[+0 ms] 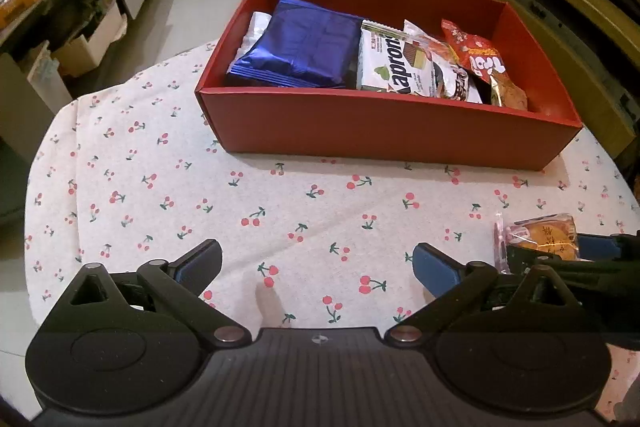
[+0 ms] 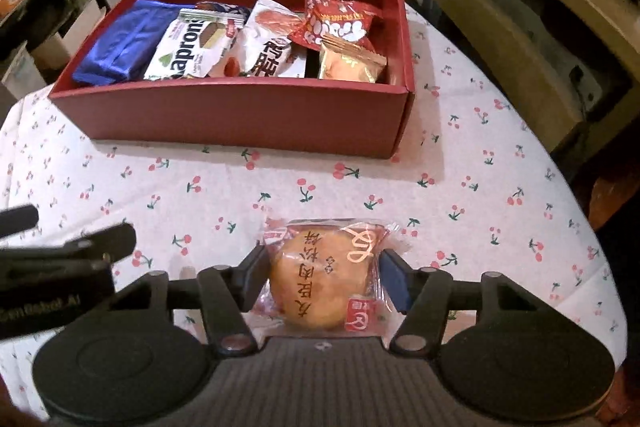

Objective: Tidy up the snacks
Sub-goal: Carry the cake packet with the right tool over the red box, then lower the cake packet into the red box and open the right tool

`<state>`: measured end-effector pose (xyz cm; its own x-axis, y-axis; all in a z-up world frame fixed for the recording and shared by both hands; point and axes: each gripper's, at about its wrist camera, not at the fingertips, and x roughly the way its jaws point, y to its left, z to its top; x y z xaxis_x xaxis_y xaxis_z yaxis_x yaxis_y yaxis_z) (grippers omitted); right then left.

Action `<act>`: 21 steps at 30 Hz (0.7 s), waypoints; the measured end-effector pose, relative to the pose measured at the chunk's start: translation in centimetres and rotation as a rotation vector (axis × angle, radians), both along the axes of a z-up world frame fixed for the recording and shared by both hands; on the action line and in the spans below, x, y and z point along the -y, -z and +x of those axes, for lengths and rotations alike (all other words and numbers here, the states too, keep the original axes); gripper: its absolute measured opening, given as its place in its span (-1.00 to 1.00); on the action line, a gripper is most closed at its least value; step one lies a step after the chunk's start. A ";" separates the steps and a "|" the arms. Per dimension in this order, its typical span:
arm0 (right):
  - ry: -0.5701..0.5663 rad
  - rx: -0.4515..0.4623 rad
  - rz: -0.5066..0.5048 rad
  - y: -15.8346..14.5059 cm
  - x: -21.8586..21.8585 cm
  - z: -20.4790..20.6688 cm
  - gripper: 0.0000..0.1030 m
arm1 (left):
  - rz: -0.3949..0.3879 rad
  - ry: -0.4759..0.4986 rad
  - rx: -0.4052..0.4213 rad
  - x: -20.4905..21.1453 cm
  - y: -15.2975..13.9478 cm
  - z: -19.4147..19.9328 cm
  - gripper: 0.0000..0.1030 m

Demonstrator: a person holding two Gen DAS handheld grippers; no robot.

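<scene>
Right gripper (image 2: 324, 277) straddling round golden pastry in clear crinkled wrapper with red print (image 2: 320, 279), flat on cherry-print white tablecloth (image 2: 360, 187), just short of open red cardboard box (image 2: 240, 119). Fingers close on either side of wrapper; firm contact not certain, so grasp likely incomplete. Left gripper (image 1: 318, 263) spread wide, holding nothing, hovering over bare cloth. Box already holding blue foil pack (image 2: 120, 43), white wafer packet (image 2: 188, 47) and other sachets; free space at right end near gold sachet (image 2: 352, 65). Advice: closing gently on pastry's widest part, avoiding loose film only; lifting clear of near wall before lowering into gap; soft filling probably crushable.
</scene>
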<state>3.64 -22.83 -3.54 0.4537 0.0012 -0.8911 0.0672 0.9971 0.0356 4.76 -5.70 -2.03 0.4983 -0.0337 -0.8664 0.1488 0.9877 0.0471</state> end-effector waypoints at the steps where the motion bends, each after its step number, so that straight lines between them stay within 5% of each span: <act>1: -0.002 0.009 0.000 -0.2 0.0 -0.1 0.09 | 0.000 -0.002 0.003 0.0 -0.1 0.0 0.99; 14: 0.062 0.217 0.148 -5.8 2.3 -0.2 -0.04 | -0.070 -0.015 0.056 -0.2 -2.8 1.1 0.99; 21: 0.102 0.317 0.178 -7.9 1.9 5.7 -0.02 | -0.077 -0.026 0.120 0.6 -4.7 4.4 1.00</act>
<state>9.30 -24.68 4.37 0.7125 0.0840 -0.6966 0.1242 0.9620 0.2430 9.15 -6.29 2.62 0.5996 -0.0840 -0.7959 0.1214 0.9925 -0.0132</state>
